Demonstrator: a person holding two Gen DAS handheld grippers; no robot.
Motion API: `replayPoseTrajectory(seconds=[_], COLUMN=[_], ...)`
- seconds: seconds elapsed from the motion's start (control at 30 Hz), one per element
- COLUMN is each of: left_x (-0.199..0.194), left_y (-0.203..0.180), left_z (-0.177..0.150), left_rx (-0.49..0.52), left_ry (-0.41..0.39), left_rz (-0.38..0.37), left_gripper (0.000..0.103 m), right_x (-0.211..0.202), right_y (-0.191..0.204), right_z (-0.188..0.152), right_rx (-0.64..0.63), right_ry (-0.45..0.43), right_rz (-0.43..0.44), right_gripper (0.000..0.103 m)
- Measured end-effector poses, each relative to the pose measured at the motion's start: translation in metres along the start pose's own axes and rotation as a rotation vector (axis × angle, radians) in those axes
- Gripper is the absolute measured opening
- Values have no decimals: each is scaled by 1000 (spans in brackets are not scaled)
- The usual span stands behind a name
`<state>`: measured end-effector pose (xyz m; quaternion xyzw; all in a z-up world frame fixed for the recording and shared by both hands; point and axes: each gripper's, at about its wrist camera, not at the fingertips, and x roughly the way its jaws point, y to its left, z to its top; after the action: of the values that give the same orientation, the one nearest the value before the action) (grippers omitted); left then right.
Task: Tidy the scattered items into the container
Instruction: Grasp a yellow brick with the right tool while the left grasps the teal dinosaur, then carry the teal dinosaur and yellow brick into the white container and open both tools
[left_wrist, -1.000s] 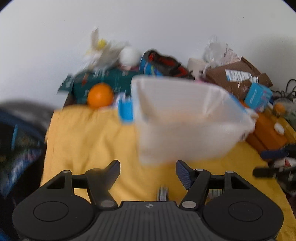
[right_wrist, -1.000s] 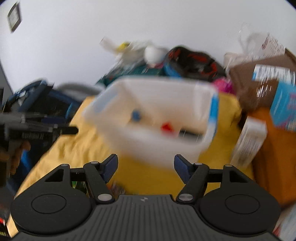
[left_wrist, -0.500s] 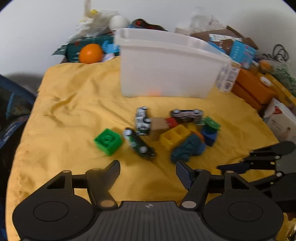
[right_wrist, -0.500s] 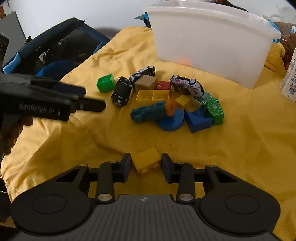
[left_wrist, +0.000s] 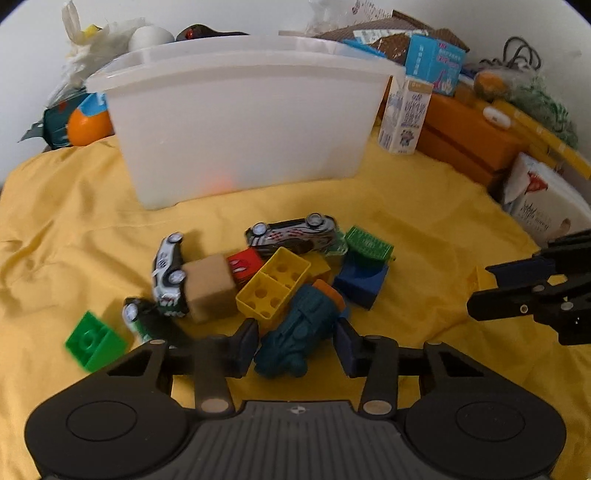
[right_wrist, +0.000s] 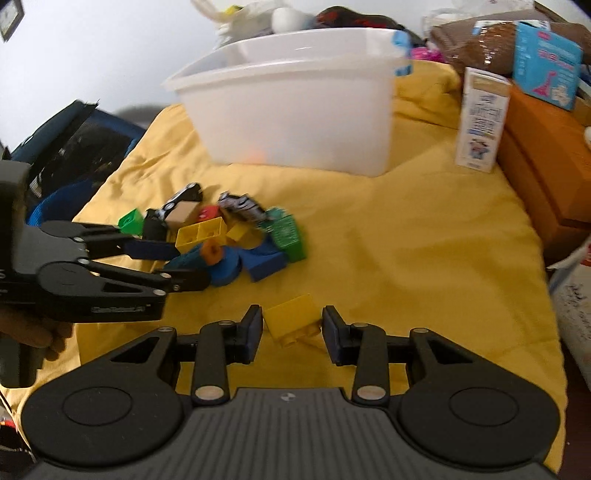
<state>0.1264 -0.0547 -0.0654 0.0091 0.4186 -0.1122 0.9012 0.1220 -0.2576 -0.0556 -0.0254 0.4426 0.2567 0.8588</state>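
Note:
A white plastic tub (left_wrist: 240, 122) stands at the back of the yellow cloth (left_wrist: 424, 229); it also shows in the right wrist view (right_wrist: 295, 110). A heap of toy cars and bricks (left_wrist: 273, 273) lies in front of it. My left gripper (left_wrist: 295, 341) is open, its fingers either side of a dark teal toy (left_wrist: 295, 332), with gaps to the pads. My right gripper (right_wrist: 292, 328) is open around a lone yellow brick (right_wrist: 293, 318) lying on the cloth. The left gripper also shows in the right wrist view (right_wrist: 170, 266), over the heap.
A green brick (left_wrist: 94, 345) lies apart at the left. A milk carton (left_wrist: 406, 114), orange boxes (left_wrist: 469, 144) and a white book (left_wrist: 546, 206) line the right side. An orange (left_wrist: 86, 125) and clutter sit behind the tub. A dark bag (right_wrist: 74, 147) lies beyond the cloth's left edge.
Both grippers came down from tub height to the toys. The left closed in on the teal toy. The right gripper's jaws, narrow around the yellow brick half a second ago, stand wider now.

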Motion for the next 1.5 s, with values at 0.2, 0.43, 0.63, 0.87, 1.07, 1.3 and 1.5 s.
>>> replayPoseTrajectory(seconds=[0.2, 0.43, 0.63, 0.87, 1.07, 1.3, 1.5], left_x=[-19, -57, -87, -100, -88, -68, -60], left_y=[9, 31, 59, 71, 76, 84, 85], left_z=[3, 14, 60, 138, 193, 222, 227], left_rx=[-20, -112, -180, -141, -117, -126, -140], left_ry=[-15, -82, -161, -220, -176, -127, -126], left_rz=[-25, -11, 5, 21, 4, 11, 80], left_gripper=[36, 36, 36, 37, 37, 37, 63], right_x=[-10, -17, -30, -42, -42, -27, -9], right_y=[-12, -18, -23, -33, -38, -37, -35], right_z=[9, 33, 73, 143, 199, 235, 249], right_rx=[45, 74, 88, 97, 101, 49, 38], right_ry=[-44, -108, -185, -257, -241, -195, -162], right_rz=[1, 20, 40, 47, 58, 32, -18], right_gripper=[39, 39, 39, 39, 39, 39, 65])
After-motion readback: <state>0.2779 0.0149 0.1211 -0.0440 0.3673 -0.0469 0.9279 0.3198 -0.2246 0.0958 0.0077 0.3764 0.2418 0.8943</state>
